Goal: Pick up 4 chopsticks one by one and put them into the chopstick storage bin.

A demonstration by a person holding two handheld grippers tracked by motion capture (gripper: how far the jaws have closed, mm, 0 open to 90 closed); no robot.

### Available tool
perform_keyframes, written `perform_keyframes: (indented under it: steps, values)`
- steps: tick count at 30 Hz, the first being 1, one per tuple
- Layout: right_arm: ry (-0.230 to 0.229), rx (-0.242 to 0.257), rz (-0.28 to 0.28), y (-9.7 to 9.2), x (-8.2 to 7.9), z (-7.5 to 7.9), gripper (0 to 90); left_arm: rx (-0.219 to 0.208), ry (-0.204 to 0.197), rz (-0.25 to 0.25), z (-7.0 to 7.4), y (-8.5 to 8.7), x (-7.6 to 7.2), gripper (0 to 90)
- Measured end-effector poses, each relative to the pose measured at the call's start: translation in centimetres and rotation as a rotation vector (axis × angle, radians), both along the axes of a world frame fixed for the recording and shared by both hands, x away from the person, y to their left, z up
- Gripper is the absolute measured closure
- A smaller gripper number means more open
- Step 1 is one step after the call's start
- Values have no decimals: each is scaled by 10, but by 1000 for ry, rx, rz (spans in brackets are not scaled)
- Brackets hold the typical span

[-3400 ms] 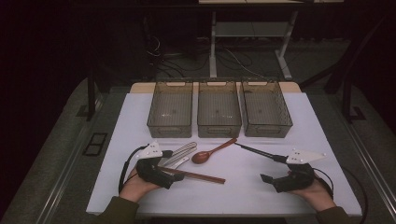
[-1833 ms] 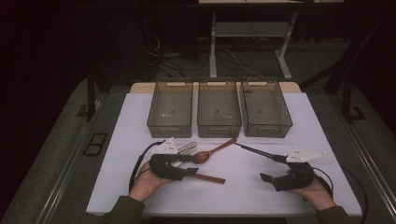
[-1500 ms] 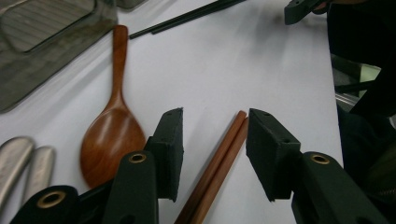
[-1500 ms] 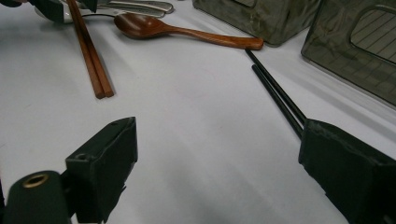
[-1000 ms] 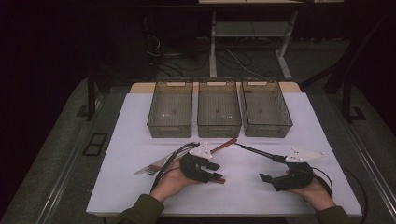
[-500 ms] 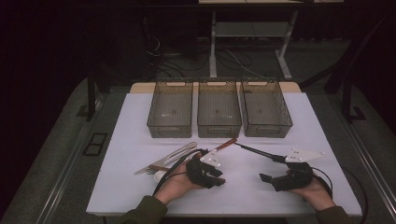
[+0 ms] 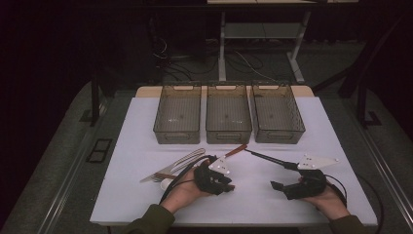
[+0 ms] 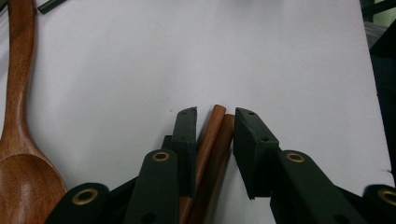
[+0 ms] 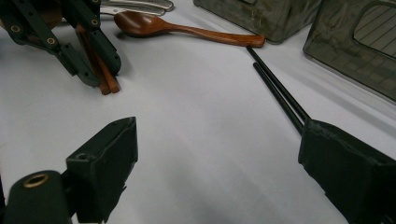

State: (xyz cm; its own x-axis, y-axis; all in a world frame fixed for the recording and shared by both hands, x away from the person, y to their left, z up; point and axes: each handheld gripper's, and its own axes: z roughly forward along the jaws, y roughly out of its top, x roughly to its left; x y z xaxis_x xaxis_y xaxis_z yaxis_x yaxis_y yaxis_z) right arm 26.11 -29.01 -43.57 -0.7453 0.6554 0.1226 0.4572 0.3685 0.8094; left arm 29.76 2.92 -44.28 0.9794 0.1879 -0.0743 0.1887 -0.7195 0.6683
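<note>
Brown chopsticks [image 8: 212,149] between closing left claw [image 8: 212,122] jaws

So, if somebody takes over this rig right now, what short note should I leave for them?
Left tool: jaws either side of the brown chopsticks on the white table. They have just been closing; a thin gap seems to remain at one pad.
Right tool: open, low over the table, holding nothing; the black chopsticks end at one jaw.
Wooden spoon and metal cutlery lie loose on the table.
Done: nothing sorted; the three bins look empty.
Left: probably finish the grip, lift, then the rest.
</note>
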Motion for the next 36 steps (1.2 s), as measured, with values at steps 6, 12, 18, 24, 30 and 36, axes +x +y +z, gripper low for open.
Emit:
perform_keyframes:
  steps: [6,12,18,24,30,36]
  values:
    - [3,-2,-1,0,0,0,118,-1,-9,35,1,3,4,694]
    - [6,-2,-2,0,0,0,118,-1,-13,70,1,2,8,696]
    - [7,-2,-3,0,0,0,118,-6,-17,116,0,-1,13,697]
    - [7,-3,-3,0,0,0,118,-14,-14,147,0,-6,18,702]
    - [7,-2,-3,-1,0,0,118,-10,-16,141,0,-8,21,703]
    - [8,-2,-2,-1,0,0,118,-30,13,140,0,-8,21,685]
